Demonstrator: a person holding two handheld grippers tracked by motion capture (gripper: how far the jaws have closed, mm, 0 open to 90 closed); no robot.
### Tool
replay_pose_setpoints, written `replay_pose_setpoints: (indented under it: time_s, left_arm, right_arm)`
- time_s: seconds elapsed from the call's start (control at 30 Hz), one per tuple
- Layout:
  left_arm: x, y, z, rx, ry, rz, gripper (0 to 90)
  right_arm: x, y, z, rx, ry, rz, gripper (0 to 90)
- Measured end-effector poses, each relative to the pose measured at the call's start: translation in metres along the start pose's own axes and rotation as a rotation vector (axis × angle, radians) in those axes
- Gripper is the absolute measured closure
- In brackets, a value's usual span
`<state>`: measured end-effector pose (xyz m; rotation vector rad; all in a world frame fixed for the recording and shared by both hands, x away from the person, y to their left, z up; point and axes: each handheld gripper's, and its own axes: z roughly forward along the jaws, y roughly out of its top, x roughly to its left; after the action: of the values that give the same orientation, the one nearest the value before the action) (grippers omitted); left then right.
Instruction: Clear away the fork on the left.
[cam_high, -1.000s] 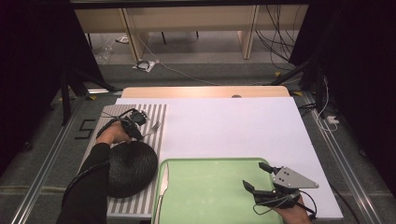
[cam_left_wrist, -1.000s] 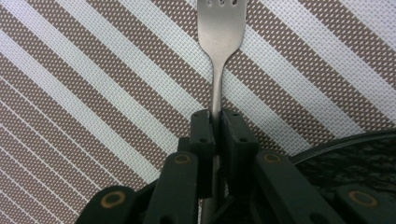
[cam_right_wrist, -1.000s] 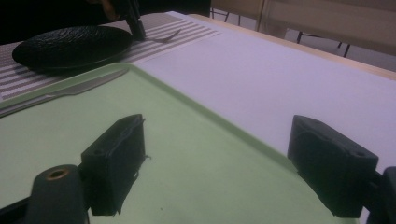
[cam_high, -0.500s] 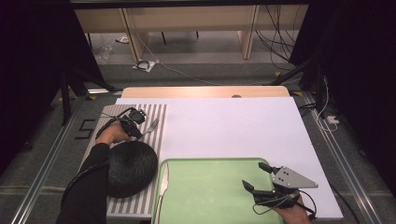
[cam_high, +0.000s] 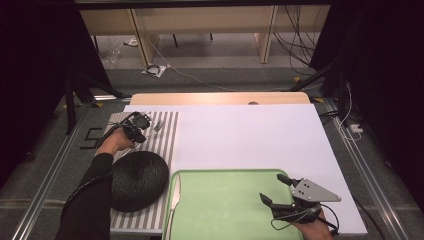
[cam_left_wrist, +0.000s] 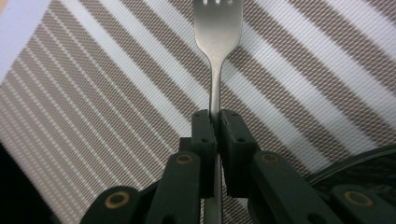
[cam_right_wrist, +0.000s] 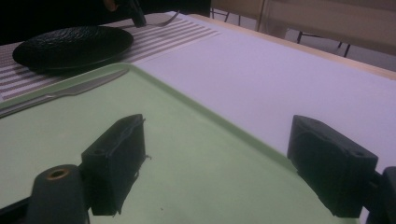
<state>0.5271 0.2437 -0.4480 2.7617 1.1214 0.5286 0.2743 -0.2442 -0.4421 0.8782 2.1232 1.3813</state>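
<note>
A white tabletop (cam_high: 260, 135) carries a striped mat (cam_high: 165, 131), a black plate (cam_high: 137, 180) and a green tray (cam_high: 225, 200). The left tool (cam_left_wrist: 215, 128) clamps a fork (cam_left_wrist: 217, 37) by its handle above the mat, beyond the plate. The right tool (cam_high: 280, 197) hangs spread wide over the tray, where a knife (cam_right_wrist: 70, 91) lies.

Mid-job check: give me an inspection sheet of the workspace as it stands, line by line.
Surface: white table top, striped placemat at its left.
Job's things: fork above the placemat; black plate on the placemat; knife at the left edge of the green tray.
Clutter: nothing seen on the table.
Grippers: left claw shut on the fork's handle; right claw open over the tray, holding nothing.
Cables: loose leads on the floor beyond the table.
Surroundings: wooden furniture legs, dark curtains at both sides.
</note>
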Motion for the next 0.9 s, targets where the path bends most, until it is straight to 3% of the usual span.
replay_pose_setpoints:
  time_s: [0.37, 0.7, 0.9]
  left_arm:
    - [0.0, -0.002, -0.018, -0.008, 0.031, 0.008, 84.5]
    - [-0.011, -0.001, -0.044, -0.058, -0.024, -0.045, 84.5]
    - [-0.026, 0.0, -0.057, -0.071, -0.052, -0.041, 84.5]
  right_arm:
    - [0.001, 0.0, 0.0, 0.009, -0.002, 0.001, 20.1]
    - [0.001, 0.0, 0.0, 0.007, 0.0, -0.002, 20.2]
    - [0.001, 0.0, 0.0, 0.005, 0.0, 0.0, 20.2]
